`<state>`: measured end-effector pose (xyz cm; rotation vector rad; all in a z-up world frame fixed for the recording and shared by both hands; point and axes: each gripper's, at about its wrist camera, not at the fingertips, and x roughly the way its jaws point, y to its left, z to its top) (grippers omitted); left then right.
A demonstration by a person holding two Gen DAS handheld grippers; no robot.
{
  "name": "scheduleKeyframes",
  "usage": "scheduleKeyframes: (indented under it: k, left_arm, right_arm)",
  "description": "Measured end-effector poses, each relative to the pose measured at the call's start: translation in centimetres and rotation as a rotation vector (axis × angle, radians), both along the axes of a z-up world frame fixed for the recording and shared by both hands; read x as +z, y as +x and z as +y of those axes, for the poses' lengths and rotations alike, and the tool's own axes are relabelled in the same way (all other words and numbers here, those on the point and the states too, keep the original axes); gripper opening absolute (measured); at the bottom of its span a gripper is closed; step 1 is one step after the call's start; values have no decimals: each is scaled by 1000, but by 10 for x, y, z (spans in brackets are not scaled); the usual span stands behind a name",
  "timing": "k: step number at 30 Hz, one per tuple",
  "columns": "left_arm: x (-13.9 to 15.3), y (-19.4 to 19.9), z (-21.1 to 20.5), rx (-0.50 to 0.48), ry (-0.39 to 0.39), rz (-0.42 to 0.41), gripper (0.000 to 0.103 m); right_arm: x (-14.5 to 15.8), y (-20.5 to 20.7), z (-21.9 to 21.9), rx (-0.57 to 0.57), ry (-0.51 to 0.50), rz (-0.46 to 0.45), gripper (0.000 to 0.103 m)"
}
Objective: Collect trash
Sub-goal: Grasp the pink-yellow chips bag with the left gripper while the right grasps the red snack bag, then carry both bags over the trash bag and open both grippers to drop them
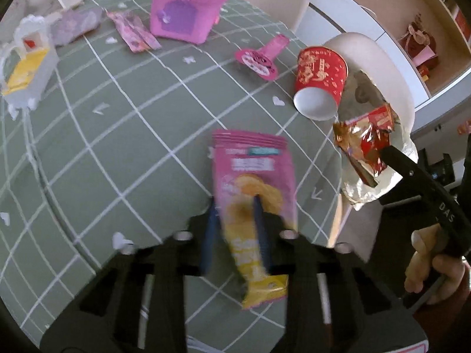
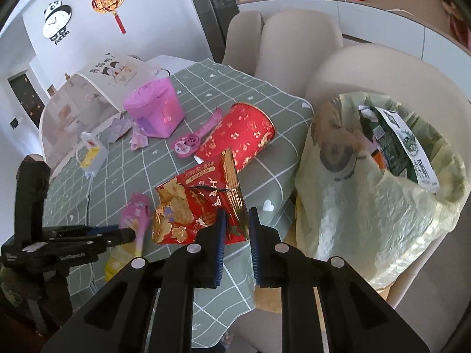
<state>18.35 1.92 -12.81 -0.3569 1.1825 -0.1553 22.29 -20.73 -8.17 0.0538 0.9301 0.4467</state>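
A pink and yellow snack packet [image 1: 253, 182] lies on the green checked tablecloth [image 1: 117, 147], and my left gripper [image 1: 234, 203] is shut on its middle, blue fingers on either side. The right wrist view shows that gripper [image 2: 129, 234] at the left with the packet [image 2: 135, 214] in it. My right gripper [image 2: 237, 220] is shut on a corner of a crumpled red and gold wrapper [image 2: 197, 203], held above the table's edge. From the left wrist view, the wrapper [image 1: 365, 144] hangs at the right gripper's tip [image 1: 382, 153], over a yellow-green trash bag [image 2: 368, 206].
The bag sits on a beige chair [image 2: 368, 67] beside the table, with cartons inside. A red paper cup [image 1: 321, 79] lies on its side near the edge. Farther back are a pink box [image 1: 182, 8], a pink toy [image 1: 259, 58], pink wrappers [image 1: 132, 31] and a small white bag [image 1: 26, 70].
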Motion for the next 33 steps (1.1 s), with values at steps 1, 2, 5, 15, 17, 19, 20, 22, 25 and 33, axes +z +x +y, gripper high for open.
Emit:
scheduleKeyframes:
  k: [1,2,5,15,17,19,20,22,25,33]
  left_arm:
    - [0,0,1,1,-11,-1,10]
    - [1,0,2,0,-18,-8,4]
    - [14,0,5,1,-8,-57,1]
    - [49,0,40,33,61,-163,1]
    - [55,-1,48,38,60,-179,1]
    - [62,-1,55,40,66,-202,1]
    - [68,-1,58,37,71,-220,1]
    - [79,0,62,32,79,-252,1]
    - [96,4,63,19,69,-293,1]
    - [143,37,46,-10,31,-388,1]
  right_arm:
    - [1,1,1,5,-5,-6,16]
    - [2,0,1,8,-11,-12,16]
    - [4,0,2,14,-14,-17,16]
    - [3,-11,24,52,-28,-16,16]
    - [6,-12,25,42,-27,-26,16]
    - [10,-14,25,28,-22,-37,16]
    - [13,-15,25,21,-18,-43,16]
    - [18,-18,26,16,-22,-57,16]
    - [30,-20,27,20,-36,-82,16]
    - [75,-3,1,-4,-28,-179,16]
